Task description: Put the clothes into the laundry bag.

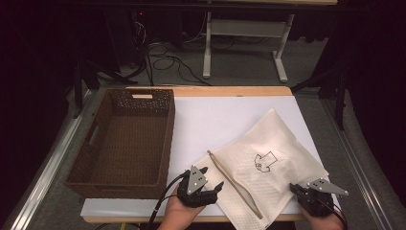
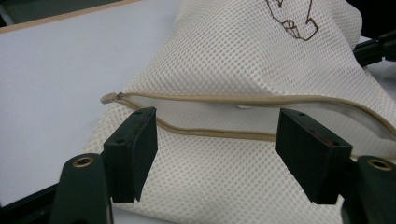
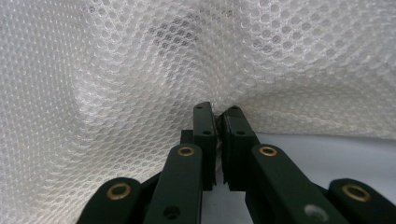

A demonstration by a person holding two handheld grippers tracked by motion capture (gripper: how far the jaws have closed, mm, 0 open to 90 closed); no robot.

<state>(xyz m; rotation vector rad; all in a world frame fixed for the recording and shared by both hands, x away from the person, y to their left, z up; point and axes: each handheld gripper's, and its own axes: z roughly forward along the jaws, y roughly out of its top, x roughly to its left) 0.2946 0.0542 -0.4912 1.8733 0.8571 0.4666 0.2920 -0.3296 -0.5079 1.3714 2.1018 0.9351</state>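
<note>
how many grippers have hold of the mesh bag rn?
1. The right gripper is pinched shut on the mesh bag at its near-right edge; the left gripper is open by the zipper.

basket [image 1: 125, 139] walls off left | sheet [image 1: 215, 120] behind bag [image 1: 268, 158] open

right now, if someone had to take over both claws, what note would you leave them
Right claw: shut on the mesh bag, pinching its near right edge.
Left claw: open, jaws spread just short of the zipper opening, holding nothing.
The bag lies flat on the white table sheet, its zipper partly open. The brown wicker basket sits to the left, nothing in it.
Done: one edge of the bag secured.
Left: probably grip the bag at the zipper with the left claw, then lift it, likely toward the basket.
</note>
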